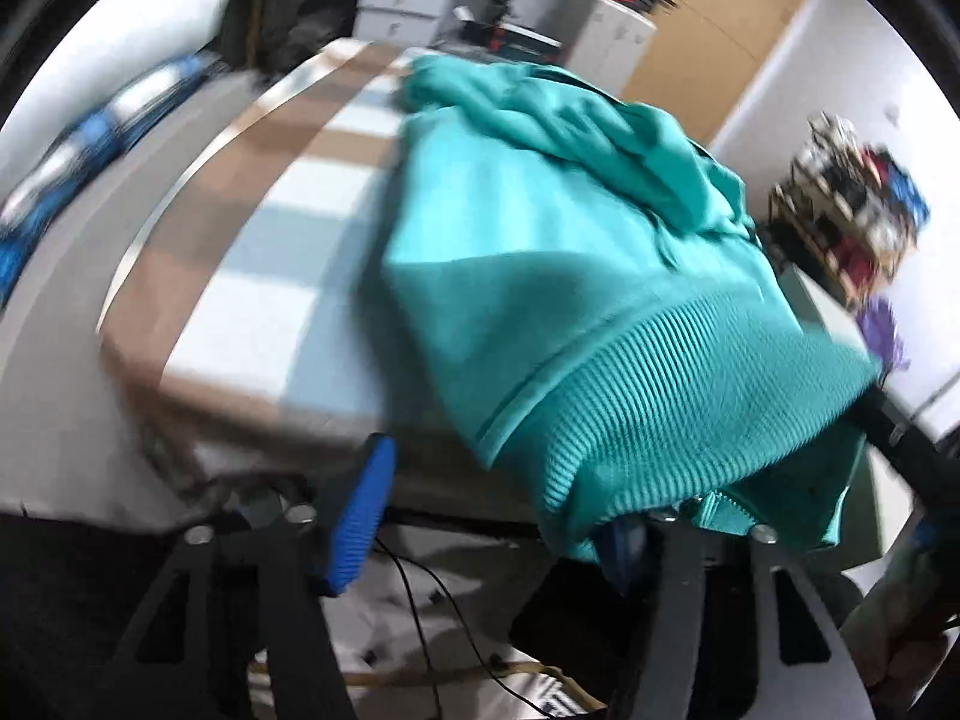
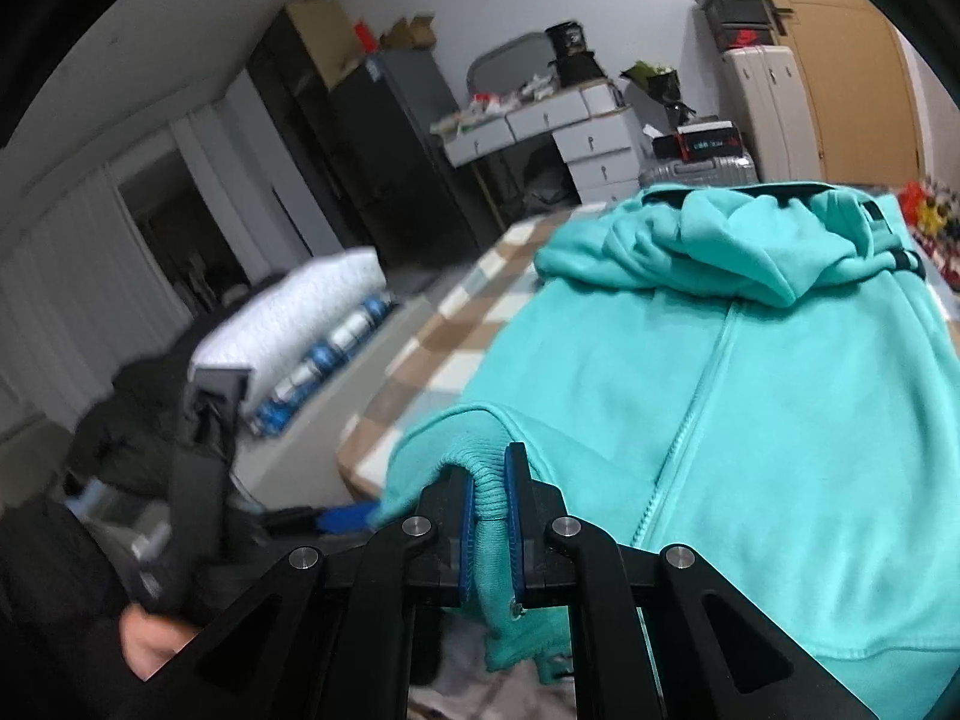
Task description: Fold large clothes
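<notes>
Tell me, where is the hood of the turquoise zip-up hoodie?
In the right wrist view, the bunched hood lies at the turquoise zip-up hoodie's far end, on the checked bed cover.

surface: checked bed cover (image 2: 456, 354) | on it: teal hoodie (image 2: 750, 420) (zip up)

A lived-in bedroom at home: a bed (image 2: 420, 348) with checked cover and pillow (image 2: 300, 306), a drawered dresser (image 2: 540, 126), suitcases (image 2: 762, 96) and stacked shoeboxes (image 2: 732, 6) along the wall.
</notes>
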Action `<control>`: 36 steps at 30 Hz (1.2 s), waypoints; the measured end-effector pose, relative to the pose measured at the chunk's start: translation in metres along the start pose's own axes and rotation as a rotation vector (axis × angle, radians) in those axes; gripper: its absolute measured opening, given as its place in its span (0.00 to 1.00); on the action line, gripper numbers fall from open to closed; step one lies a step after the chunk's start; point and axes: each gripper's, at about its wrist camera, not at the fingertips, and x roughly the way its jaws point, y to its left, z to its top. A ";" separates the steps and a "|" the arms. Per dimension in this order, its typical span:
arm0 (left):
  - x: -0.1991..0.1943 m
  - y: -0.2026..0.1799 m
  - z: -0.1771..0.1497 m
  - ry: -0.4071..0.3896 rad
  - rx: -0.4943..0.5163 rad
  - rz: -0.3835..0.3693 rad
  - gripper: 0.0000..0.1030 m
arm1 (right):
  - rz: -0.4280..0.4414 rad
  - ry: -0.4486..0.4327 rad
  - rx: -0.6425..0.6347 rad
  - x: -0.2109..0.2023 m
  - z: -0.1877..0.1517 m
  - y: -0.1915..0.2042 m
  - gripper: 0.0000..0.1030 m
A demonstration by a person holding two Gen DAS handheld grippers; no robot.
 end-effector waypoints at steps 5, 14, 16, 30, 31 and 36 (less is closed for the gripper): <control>0.008 0.029 -0.020 0.060 -0.064 -0.030 0.28 | -0.081 0.246 -0.033 0.037 -0.031 0.018 0.13; 0.002 0.029 -0.037 0.035 -0.066 -0.070 0.28 | -0.209 0.272 -0.016 0.024 -0.048 0.024 0.48; -0.001 0.030 -0.038 0.012 -0.050 -0.072 0.28 | -0.121 0.233 0.055 -0.003 -0.045 0.017 0.50; -0.002 0.027 -0.023 0.077 -0.008 -0.238 0.70 | -0.269 -0.044 0.550 -0.156 -0.060 -0.145 0.88; -0.005 0.025 -0.021 0.079 0.009 -0.261 0.74 | -0.276 -0.010 0.575 -0.151 -0.062 -0.154 0.88; -0.004 0.029 -0.007 0.118 0.016 -0.317 0.79 | -0.300 0.144 0.582 -0.106 -0.072 -0.174 0.88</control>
